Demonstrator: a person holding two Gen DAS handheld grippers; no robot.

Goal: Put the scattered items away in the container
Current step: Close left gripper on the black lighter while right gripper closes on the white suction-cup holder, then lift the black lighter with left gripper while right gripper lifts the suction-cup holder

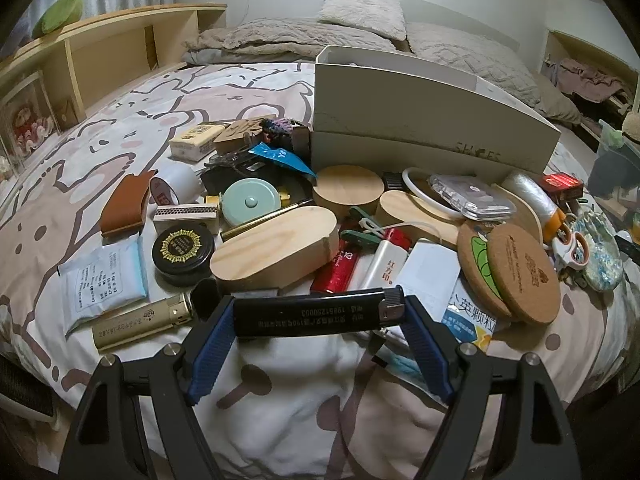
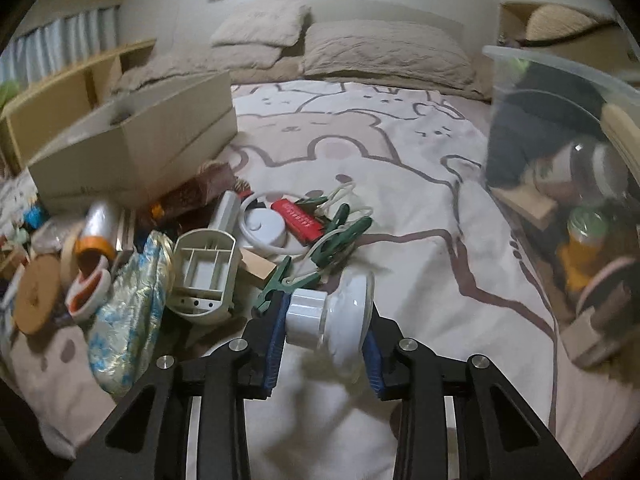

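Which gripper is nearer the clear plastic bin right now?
Right. The right gripper, shut on a white suction cup, has the clear plastic bin just ahead; the left gripper faces the pile.

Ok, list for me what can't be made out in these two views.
- Shoe box contents: left wrist view, its tall near wall hides the inside.
- Clear bin contents: right wrist view, motion blur and the frame's right edge cut them into vague shapes.
- Print on the black lighter in the left gripper: too small to read.
- White fitting in the right gripper: blurred, kind unclear.
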